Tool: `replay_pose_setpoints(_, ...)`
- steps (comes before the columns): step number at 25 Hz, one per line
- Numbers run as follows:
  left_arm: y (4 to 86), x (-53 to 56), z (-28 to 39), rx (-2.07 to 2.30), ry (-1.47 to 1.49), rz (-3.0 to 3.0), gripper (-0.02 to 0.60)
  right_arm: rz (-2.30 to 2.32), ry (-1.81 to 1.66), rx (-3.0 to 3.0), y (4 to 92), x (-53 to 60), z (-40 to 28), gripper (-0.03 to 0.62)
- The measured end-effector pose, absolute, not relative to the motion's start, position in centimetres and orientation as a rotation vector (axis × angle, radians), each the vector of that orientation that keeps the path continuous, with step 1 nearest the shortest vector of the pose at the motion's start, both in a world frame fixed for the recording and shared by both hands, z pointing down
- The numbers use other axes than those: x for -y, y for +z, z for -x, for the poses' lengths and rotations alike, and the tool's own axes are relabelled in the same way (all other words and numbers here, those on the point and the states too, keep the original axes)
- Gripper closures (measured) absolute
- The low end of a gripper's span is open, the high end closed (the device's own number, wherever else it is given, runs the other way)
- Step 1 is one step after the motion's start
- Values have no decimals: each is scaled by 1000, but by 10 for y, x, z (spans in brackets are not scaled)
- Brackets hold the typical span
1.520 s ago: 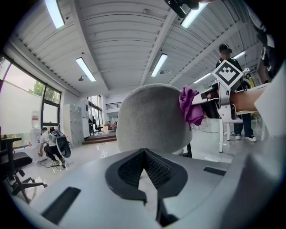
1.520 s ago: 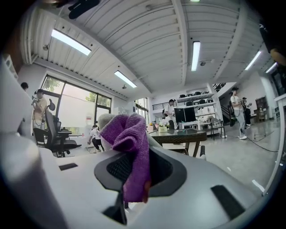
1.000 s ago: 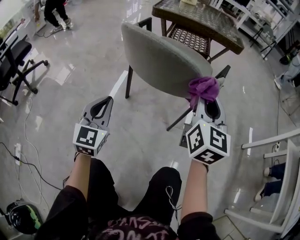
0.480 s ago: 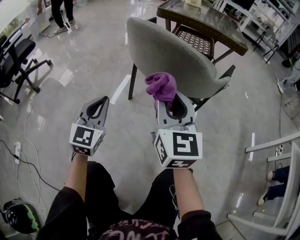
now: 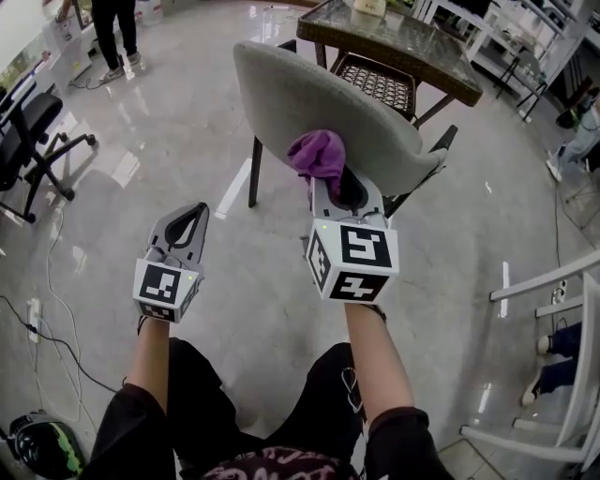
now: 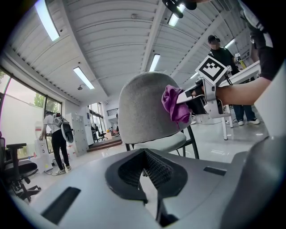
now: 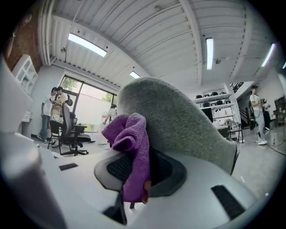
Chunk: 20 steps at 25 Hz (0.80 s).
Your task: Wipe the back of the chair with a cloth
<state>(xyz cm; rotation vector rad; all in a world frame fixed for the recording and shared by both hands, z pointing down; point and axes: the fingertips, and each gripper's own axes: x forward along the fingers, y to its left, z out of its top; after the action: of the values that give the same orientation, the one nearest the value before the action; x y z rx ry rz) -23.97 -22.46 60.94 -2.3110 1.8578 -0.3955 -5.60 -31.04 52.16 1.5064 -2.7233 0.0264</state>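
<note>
A grey upholstered chair stands with its curved back toward me. My right gripper is shut on a purple cloth, and the bunched cloth presses against the middle of the chair back. In the right gripper view the purple cloth hangs out of the jaws against the grey chair back. My left gripper hovers low to the left of the chair, shut and holding nothing. The left gripper view shows the chair back with the cloth on its right side.
A dark wicker table stands just behind the chair. A black office chair is at the far left, white furniture at the right. A person stands at the back left. Cables lie on the glossy floor.
My right gripper has carried the cloth from the chair back's right edge leftward to its middle. The left gripper has dropped slightly lower.
</note>
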Motion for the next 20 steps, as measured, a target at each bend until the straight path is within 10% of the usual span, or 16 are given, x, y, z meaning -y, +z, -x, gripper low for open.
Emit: replay_pose_setpoints(20,656,252,160,-1670,-509,2432,572,-1823,95,2561,547,351,-118,500)
